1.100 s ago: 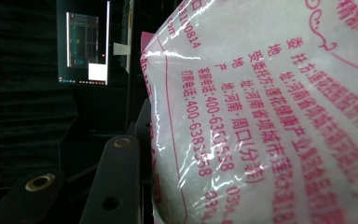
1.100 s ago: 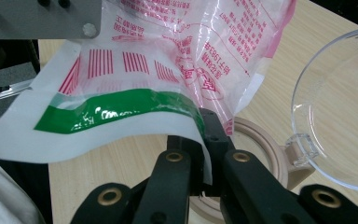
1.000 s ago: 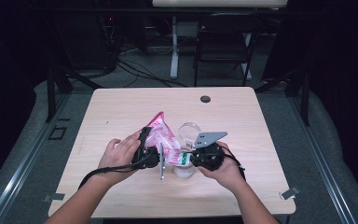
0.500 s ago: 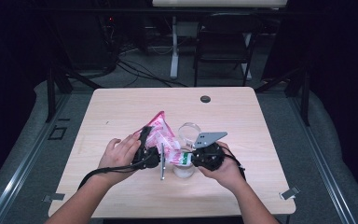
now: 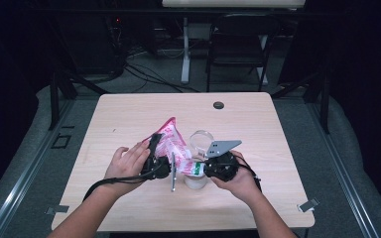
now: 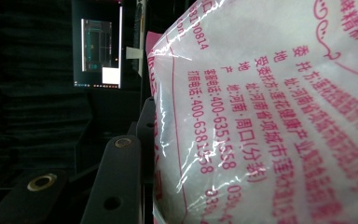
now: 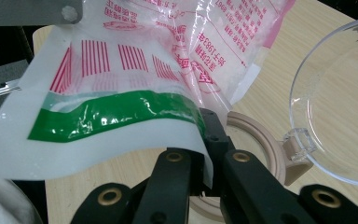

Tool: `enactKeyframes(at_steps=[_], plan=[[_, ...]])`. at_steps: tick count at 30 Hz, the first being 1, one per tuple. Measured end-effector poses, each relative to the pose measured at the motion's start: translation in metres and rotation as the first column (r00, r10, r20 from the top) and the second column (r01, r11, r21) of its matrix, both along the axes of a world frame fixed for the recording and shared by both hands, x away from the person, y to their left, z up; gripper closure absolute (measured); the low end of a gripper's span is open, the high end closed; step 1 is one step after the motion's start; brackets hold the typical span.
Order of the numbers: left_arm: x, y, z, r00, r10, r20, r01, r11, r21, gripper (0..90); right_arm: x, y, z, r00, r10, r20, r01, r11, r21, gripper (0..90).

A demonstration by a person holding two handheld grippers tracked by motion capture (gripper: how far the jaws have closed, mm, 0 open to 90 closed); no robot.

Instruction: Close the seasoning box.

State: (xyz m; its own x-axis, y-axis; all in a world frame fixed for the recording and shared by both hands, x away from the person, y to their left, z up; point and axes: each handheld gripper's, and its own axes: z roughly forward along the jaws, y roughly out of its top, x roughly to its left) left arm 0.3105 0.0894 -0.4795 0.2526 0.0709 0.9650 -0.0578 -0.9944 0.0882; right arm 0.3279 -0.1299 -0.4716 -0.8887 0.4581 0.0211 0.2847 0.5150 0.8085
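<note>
A pink-and-white printed plastic bag (image 5: 171, 141) of white crystals, with a green band, is held tilted above the table between both grippers. My left gripper (image 5: 161, 156) is closed on the bag's body, and the bag (image 6: 270, 116) presses against its jaw in the left gripper view. My right gripper (image 7: 205, 154) is shut on the bag's lower white edge (image 7: 135, 84). Just below stands a jar (image 5: 196, 181) with a beige rim (image 7: 256, 135). Its clear hinged lid (image 7: 335, 107) is swung open.
The light wooden table (image 5: 129, 114) has a small black round cap (image 5: 219, 105) near its far edge. A dark chair (image 5: 238, 49) and cables stand on the floor beyond. A lit screen (image 6: 101, 51) glows in the dark background.
</note>
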Motion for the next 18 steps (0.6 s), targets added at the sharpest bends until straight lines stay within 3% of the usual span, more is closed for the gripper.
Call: enactKeyframes(at_steps=[18], plan=[[0.0000, -0.0015, 0.0015, 1.0000, -0.004, 0.005, 0.004, 1.0000, 0.006, 63.8, 0.0006, -0.0002, -0.0013, 1.0000, -0.006, -0.003, 0.006, 1.000, -0.005, 90.0]])
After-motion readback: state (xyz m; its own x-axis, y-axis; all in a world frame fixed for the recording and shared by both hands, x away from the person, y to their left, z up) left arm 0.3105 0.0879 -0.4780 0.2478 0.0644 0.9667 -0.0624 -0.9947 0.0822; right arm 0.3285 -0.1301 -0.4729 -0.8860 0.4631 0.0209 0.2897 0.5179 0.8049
